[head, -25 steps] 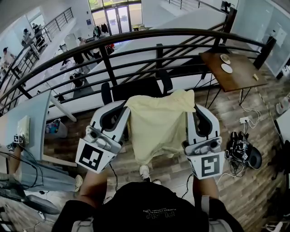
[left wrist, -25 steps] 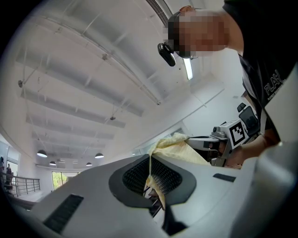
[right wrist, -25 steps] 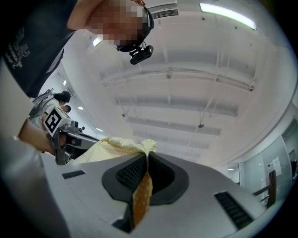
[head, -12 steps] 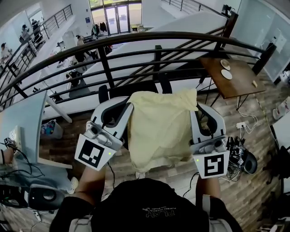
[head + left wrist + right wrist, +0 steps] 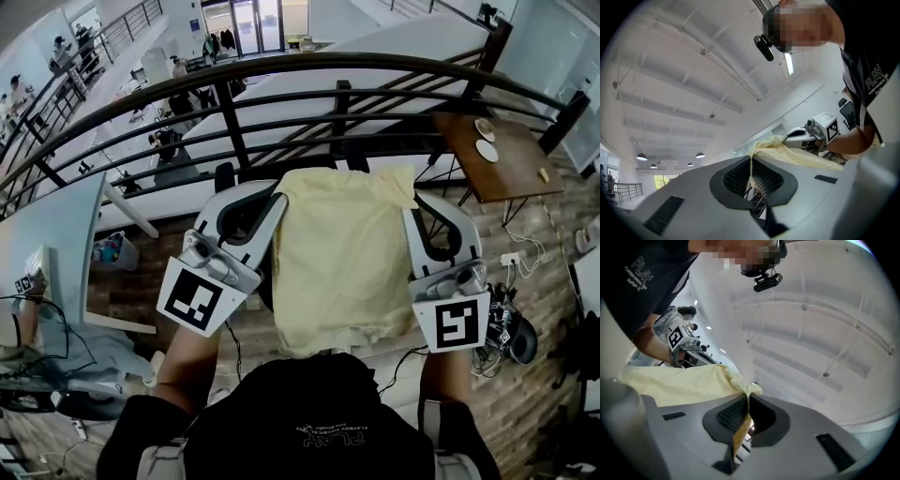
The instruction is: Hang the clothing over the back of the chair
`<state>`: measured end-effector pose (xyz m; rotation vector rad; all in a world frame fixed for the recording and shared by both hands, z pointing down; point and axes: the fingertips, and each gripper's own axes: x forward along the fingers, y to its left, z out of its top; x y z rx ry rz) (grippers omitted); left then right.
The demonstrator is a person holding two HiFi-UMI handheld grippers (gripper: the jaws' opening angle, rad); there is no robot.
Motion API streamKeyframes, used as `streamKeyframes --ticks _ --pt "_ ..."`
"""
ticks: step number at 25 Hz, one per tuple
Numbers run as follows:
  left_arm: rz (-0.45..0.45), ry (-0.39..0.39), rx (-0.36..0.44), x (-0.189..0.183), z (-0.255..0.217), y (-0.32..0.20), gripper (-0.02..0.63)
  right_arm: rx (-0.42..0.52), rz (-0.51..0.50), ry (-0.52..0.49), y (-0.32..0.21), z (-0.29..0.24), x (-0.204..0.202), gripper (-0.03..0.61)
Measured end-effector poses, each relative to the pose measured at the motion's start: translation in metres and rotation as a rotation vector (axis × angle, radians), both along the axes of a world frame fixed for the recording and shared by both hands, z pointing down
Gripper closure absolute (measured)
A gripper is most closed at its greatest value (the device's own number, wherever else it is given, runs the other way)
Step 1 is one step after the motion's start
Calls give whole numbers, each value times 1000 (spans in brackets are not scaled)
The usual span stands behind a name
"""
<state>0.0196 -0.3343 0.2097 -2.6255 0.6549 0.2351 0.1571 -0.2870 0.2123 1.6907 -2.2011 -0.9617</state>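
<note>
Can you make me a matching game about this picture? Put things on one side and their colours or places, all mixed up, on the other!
Things:
1. clothing
2. small table
3. chair

Colours and places:
A. brown, with plates on top
B. black, just behind the clothing
C. pale yellow, pinched by the left gripper and the right gripper

Pairs: 1-C, 2-A, 3-B

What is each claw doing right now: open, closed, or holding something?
Left claw: closed on a corner of the yellow cloth.
Right claw: closed on the cloth's other corner.
</note>
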Motion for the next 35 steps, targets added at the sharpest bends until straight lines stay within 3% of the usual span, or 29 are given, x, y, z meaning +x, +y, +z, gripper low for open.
streamKeyframes --ticks 3,13,21,35 --pt "-34 -16 -12 -2 4 -16 592 -63 -38 87 -18 10 -4 552" --pt "-173 -108 -40 17 47 -24 592 -174 -189 188 -26 46 19 552" --pt "-207 -207 -72 15 64 -40 592 -247 -248 223 -44 57 12 552" --pt "-256 -279 -138 12 102 -69 592 -367 -333 202 -77 92 7 551"
